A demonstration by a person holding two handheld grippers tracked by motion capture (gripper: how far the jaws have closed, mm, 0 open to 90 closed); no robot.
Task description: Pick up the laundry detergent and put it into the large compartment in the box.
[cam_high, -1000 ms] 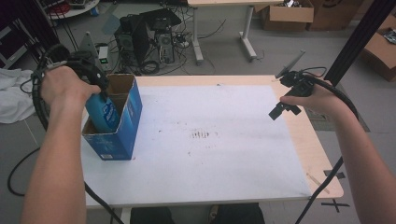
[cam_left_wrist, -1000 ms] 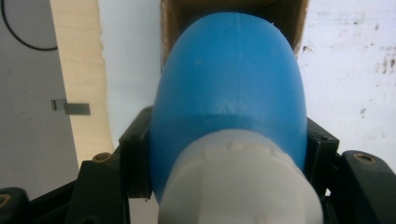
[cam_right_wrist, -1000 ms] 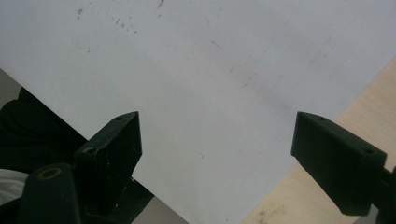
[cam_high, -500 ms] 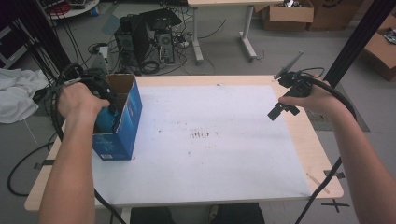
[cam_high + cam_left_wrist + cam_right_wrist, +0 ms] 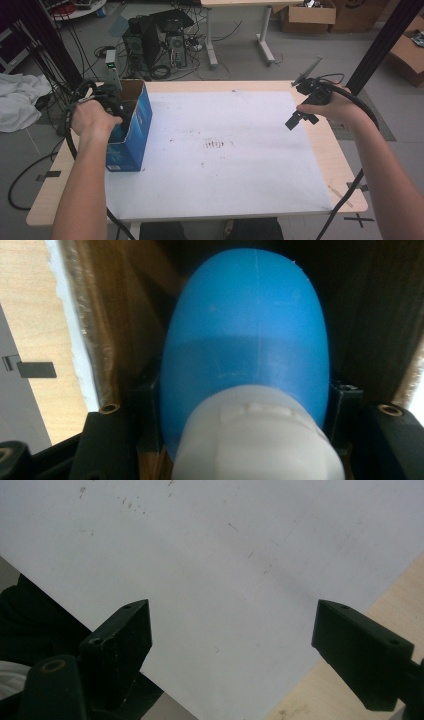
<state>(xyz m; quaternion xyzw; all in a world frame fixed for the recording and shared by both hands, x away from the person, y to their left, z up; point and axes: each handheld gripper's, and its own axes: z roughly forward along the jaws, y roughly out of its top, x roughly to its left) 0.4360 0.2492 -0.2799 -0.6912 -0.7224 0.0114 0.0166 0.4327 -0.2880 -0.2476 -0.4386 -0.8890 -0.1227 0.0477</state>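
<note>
White sheeting [image 5: 225, 165] covers most of the bench [image 5: 345, 185], with grey floor, computer towers [image 5: 160, 37] and cardboard boxes [image 5: 305, 15] beyond. A smooth blue bottle [image 5: 250, 340] with a white cap [image 5: 257, 440], partly filled with liquid, sits clamped in my left tool [image 5: 245, 405], down inside the open blue carton [image 5: 131, 131] at the bench's left edge; brown cardboard walls close in on both sides of it. My left hand [image 5: 92, 117] is over the carton's mouth, wrist bent down, forearm running up from below. My right hand [image 5: 332, 105] hovers above the bench's far right part, its tool [image 5: 232, 630] tilted down at the sheet, jaws wide apart with nothing between them.
</note>
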